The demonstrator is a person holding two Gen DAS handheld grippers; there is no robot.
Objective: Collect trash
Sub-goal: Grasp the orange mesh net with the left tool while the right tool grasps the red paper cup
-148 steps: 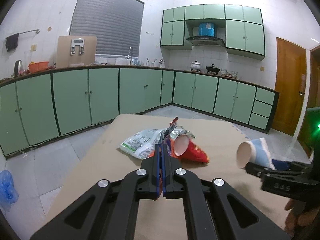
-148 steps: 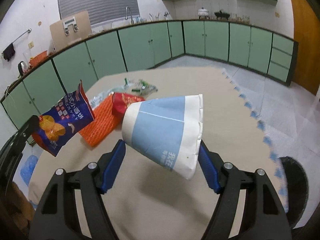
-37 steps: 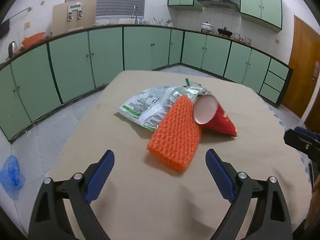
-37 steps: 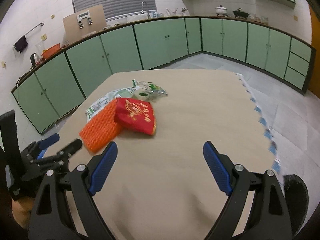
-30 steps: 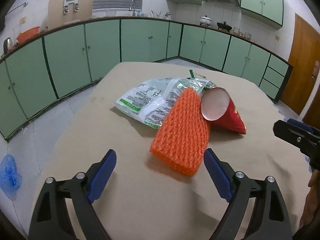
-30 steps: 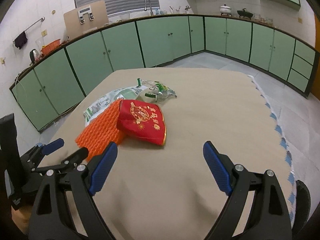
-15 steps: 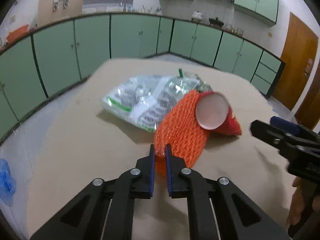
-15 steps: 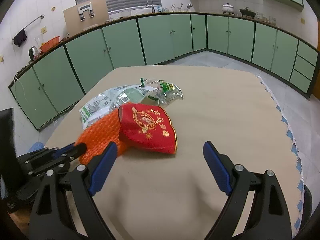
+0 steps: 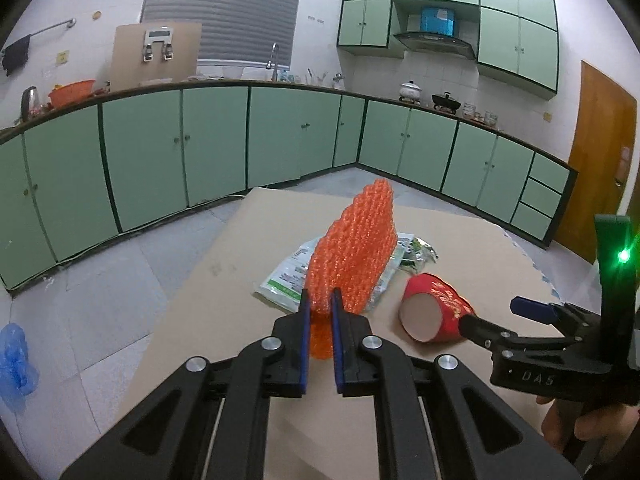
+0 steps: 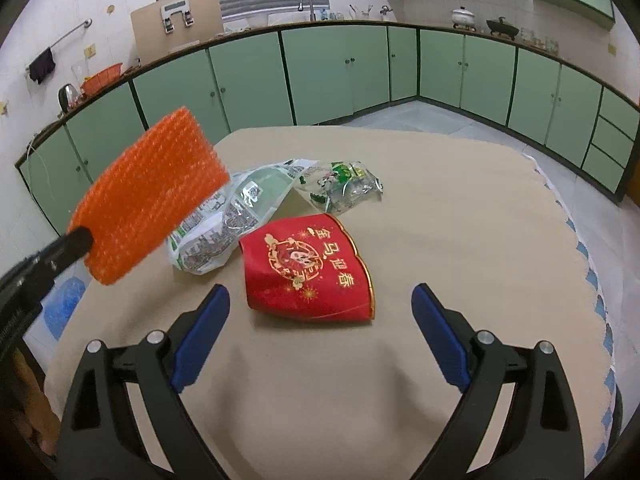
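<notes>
Left claw (image 9: pixel 319 304) is clamped on the orange foam net (image 9: pixel 352 256) and holds it off the surface (image 10: pixel 440 208), while the right claw (image 10: pixel 320 334), wide open and empty, probably needs to close on the red cup (image 10: pixel 308 268) next.

— Which colours are seen on the trash?

— The foam net (image 9: pixel 352 258) is coloured bright orange, with a knobbly mesh pattern. The paper cup (image 10: pixel 308 270) is coloured red, with gold characters and ornaments printed on it.

— And the wrappers?

— The plastic bag (image 10: pixel 224 226) is printed white, green and silver. The cabinets (image 9: pixel 216 148) are painted pale green with dark edges.
</notes>
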